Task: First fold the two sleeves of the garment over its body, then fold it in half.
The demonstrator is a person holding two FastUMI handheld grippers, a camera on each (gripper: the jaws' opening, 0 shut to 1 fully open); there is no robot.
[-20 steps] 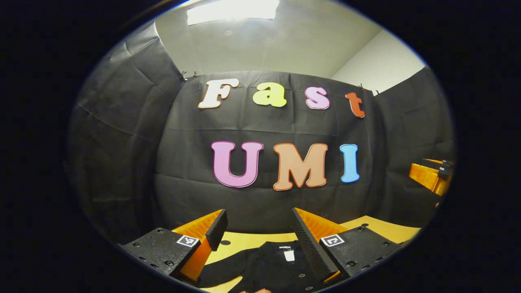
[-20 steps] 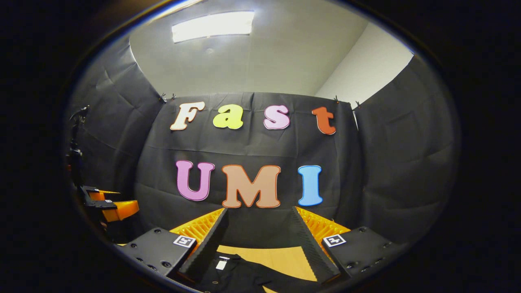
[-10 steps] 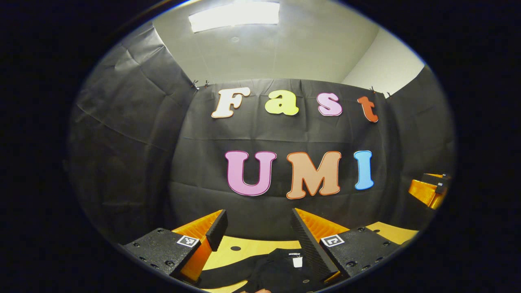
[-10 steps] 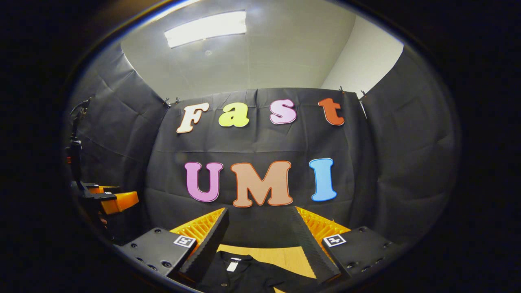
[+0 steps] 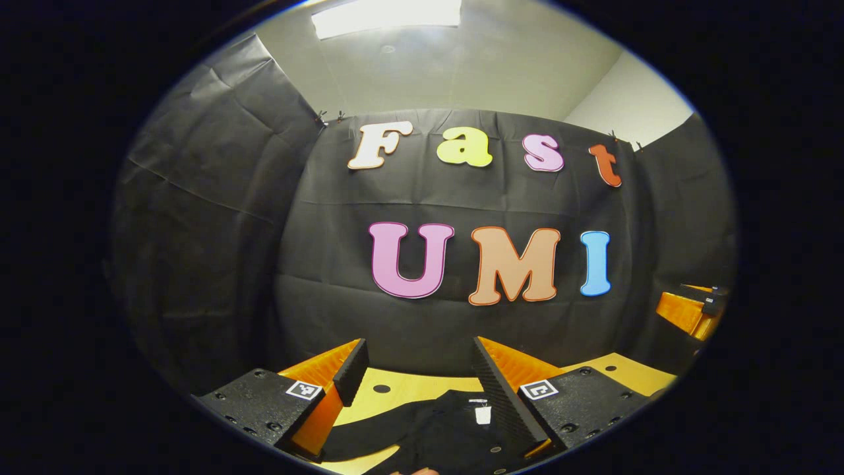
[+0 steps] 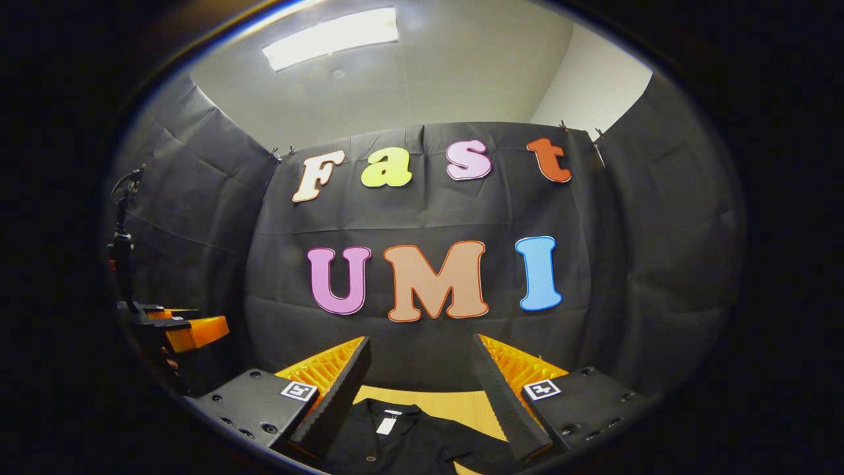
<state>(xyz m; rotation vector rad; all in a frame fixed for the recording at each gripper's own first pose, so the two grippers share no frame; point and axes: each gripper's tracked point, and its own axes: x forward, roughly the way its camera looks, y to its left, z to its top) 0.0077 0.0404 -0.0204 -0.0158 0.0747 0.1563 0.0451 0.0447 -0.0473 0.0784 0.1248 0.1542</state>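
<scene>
**Both grippers held open above the black garment**

In the left gripper view, the left gripper [image 5: 415,382] has its fingers spread wide with nothing between them. Below the gap, at 6 o'clock, the black garment [image 5: 442,432] lies flat on the wooden table [image 5: 395,392], collar toward the wall. The right gripper [image 5: 689,309] hangs at 3 o'clock.

In the right gripper view, the right gripper [image 6: 422,386] is equally spread and empty, above the garment [image 6: 402,442] on the table [image 6: 455,402]. The left gripper [image 6: 188,330] sits at 9 o'clock. Black cloth walls the booth; bare tabletop runs to it.
</scene>
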